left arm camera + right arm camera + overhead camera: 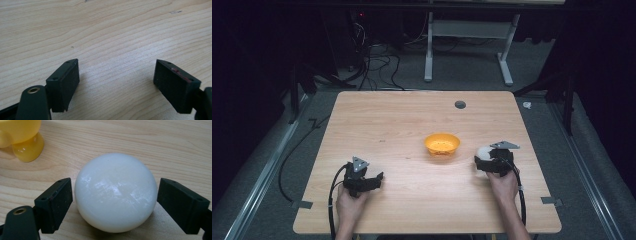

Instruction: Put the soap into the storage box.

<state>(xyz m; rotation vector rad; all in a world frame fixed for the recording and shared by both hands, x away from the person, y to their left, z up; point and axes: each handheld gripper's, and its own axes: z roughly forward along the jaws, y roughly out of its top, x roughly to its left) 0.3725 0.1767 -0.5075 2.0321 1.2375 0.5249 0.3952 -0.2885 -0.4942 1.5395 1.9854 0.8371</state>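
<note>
Smooth glossy white ball (115, 192) on wooden table (402, 125), near orange plastic bowl (442, 143) | right gripper (115, 202) fingers straddle it, not quite touching | likely slippery, rigid: grip at equator | left gripper (116, 82) fingers wide, empty

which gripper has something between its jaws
The right gripper: a white ball sits between its open jaws, with a slight gap on each side, next to the yellow bowl. The left gripper has just bare table between its jaws.
</note>
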